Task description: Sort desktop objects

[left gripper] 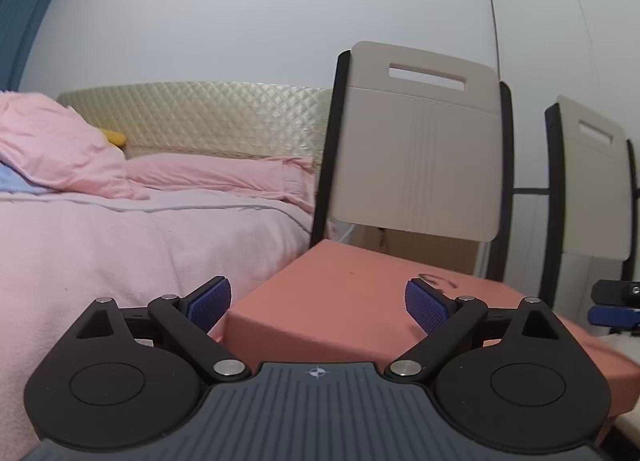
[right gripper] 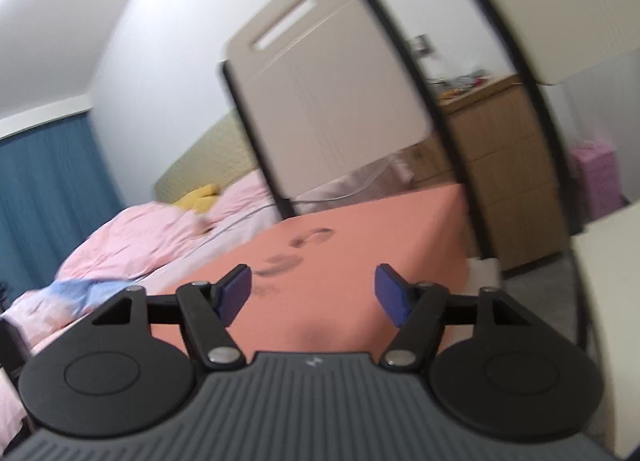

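A salmon-pink box (left gripper: pixel 352 301) with a dark drawing on its lid lies just ahead of my left gripper (left gripper: pixel 318 307), which is open and empty, its blue pads wide apart above the box's near corner. The same box (right gripper: pixel 340 261) fills the middle of the right wrist view. My right gripper (right gripper: pixel 312 295) is open and empty, held over the box's lid. The right wrist view is tilted and blurred. The other gripper (left gripper: pixel 616 303) shows at the right edge of the left wrist view.
A beige chair back with a black frame (left gripper: pixel 420 149) stands behind the box, a second one (left gripper: pixel 592 185) to its right. A bed with pink bedding (left gripper: pixel 140 229) is on the left. A wooden drawer unit (right gripper: pixel 508 165) stands behind the chairs.
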`<state>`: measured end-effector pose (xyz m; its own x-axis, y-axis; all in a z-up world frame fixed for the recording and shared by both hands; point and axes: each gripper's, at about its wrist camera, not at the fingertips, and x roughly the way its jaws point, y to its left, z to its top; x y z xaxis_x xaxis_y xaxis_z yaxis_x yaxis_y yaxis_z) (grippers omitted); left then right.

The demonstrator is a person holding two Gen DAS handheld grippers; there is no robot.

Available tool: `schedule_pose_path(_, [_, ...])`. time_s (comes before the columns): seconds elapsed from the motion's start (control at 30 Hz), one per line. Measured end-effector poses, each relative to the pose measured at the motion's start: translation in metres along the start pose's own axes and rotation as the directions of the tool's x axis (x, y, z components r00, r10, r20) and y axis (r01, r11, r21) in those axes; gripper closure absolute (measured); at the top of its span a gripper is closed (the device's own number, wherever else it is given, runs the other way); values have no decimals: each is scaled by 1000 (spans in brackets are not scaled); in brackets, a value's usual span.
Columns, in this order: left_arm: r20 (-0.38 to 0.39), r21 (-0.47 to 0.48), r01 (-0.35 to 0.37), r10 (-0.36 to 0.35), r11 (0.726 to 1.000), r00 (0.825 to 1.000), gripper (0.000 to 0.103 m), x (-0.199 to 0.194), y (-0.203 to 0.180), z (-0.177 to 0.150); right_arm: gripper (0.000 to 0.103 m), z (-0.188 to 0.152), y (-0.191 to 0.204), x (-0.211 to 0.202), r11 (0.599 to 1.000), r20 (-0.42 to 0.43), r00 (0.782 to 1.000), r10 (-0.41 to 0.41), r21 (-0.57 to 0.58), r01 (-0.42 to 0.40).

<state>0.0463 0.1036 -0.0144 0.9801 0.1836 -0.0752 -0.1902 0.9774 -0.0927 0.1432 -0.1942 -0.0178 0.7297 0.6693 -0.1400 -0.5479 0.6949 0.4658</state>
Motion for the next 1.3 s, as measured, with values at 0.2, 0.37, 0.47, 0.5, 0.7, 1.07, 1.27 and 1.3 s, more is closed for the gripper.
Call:
schedule_pose_path(0.2, [1, 31, -37, 37, 999, 999, 6, 4, -1, -2, 34, -10, 25, 5, 995, -1, 1000, 0, -99, 0])
schedule_pose_path(0.37, [-26, 31, -20, 21, 999, 999, 5, 8, -3, -3, 33, -6, 13, -10, 989, 99, 987, -130, -56, 136])
schedule_pose_path(0.47, [-41, 17, -4, 5, 1000, 999, 5, 9, -2, -2, 33, -5, -6, -8, 986, 46, 986, -162, 39, 161])
schedule_pose_path(0.5, [-47, 12, 3, -2, 1000, 999, 4, 9, -1, -2, 33, -6, -10, -7, 985, 24, 986, -166, 60, 164])
schedule_pose_path(0.7, [-98, -33, 18, -21, 999, 995, 4, 7, 1, 1, 29, -11, -13, -3, 986, -25, 989, -147, 74, 149])
schedule_pose_path(1.07, [-88, -41, 34, -37, 999, 995, 2, 3, 2, -2, 20, -11, 0, -9, 991, -21, 991, -134, -8, 134])
schedule_pose_path(1.27, [-63, -30, 21, -23, 999, 998, 2, -1, -1, -3, 17, -15, 9, -34, 974, 3, 981, -196, -119, 195])
schedule_pose_path(1.3, [-59, -31, 20, -22, 999, 998, 2, -2, -1, -2, 17, -16, 11, -38, 970, 5, 978, -208, -131, 207])
